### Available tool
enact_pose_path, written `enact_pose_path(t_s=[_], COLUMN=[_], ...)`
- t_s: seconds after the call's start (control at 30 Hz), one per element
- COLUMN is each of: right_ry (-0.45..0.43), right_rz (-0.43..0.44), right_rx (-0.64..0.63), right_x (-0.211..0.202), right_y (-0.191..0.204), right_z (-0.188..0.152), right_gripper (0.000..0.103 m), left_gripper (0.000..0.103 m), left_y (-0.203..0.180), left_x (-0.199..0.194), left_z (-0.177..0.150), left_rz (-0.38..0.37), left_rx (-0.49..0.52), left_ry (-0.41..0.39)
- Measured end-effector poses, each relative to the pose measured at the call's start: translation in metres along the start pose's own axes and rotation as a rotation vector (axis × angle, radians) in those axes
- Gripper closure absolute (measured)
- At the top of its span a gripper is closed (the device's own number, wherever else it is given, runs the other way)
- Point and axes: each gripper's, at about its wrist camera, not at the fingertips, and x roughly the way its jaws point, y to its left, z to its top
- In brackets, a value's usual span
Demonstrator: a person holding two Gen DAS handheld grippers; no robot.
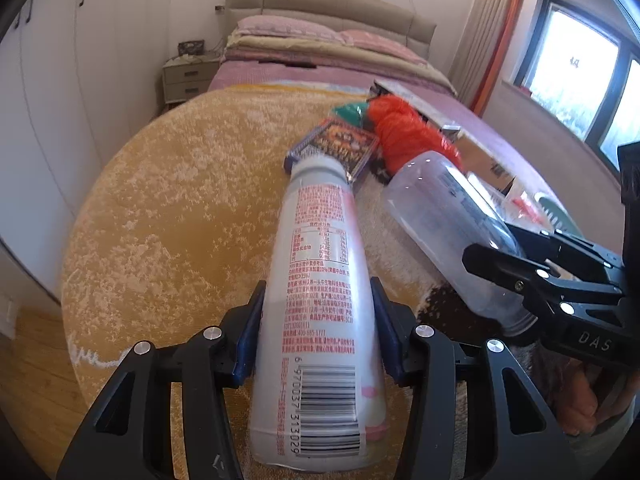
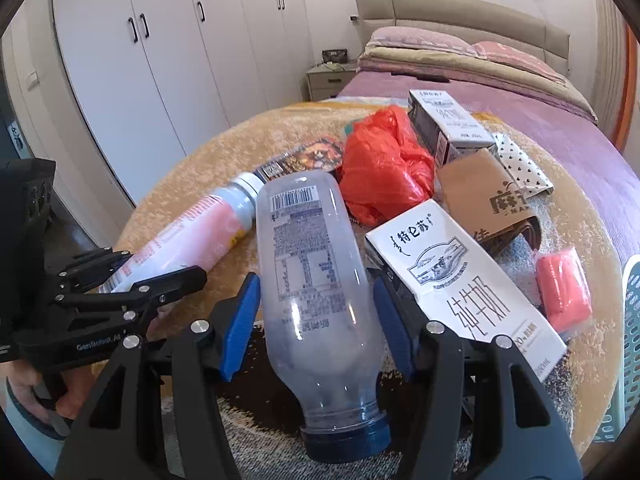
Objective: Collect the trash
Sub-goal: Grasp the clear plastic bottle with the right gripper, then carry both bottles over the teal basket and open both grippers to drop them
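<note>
The left claw (image 1: 318, 332) pinches a white-and-pink plastic drink bottle (image 1: 320, 300) above the round tan rug (image 1: 180, 208); at its 3 o'clock, the right claw (image 2: 316, 320) pinches a clear plastic bottle with a blue cap (image 2: 316, 280), with a crumpled orange plastic bag (image 2: 384, 172) at 1 o'clock.

White bottle (image 1: 320, 280) barcode: 6970037313029; carton (image 2: 464, 280): 特仑苏.
</note>
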Motion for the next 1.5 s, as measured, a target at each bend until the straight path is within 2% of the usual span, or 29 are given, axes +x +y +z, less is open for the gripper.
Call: enact_pose_path(t_s=[0.3, 0.53, 0.77, 0.87, 1.13, 1.33, 1.5], right_ry=[-0.068, -0.146, -0.227, -0.264, -0.342, -0.341, -0.321], right_rz=[-0.008, -0.029, -0.075, -0.098, -0.222, -0.338, -0.382], right_rx=[0.043, 0.123, 0.213, 0.254, 0.372, 0.457, 0.522], right_x=[-0.035, -0.071, -0.113, -0.133, -0.182, -0.198, -0.200], right_y=[-0.011, -0.037, -0.080, -0.101, -0.170, -0.225, -0.272], right_z=[0.005, 0.003, 0.001, -0.001, -0.021, -0.054, -0.080], right_gripper=[0.049, 0.050, 0.050, 0.050, 0.050, 0.050, 0.050], left_gripper=[0.056, 0.056, 0.056, 0.056, 0.056, 0.056, 0.056], left_y=[-0.013, -0.041, -0.082, -0.110, -0.187, -0.256, -0.316], left_x=[-0.033, -0.041, -0.035, -0.031, -0.015, 0.017, 0.051], left_z=[0.009, 0.022, 0.038, 0.046, 0.061, 0.071, 0.069], left_rz=[-0.049, -0.086, -0.158, -0.193, -0.310, -0.423, -0.482], left_rx=[0.009, 0.061, 0.119, 0.165, 0.273, 0.316, 0.372], left_ry=[-0.120, -0.149, -0.175, -0.187, -0.191, -0.145, -0.094])
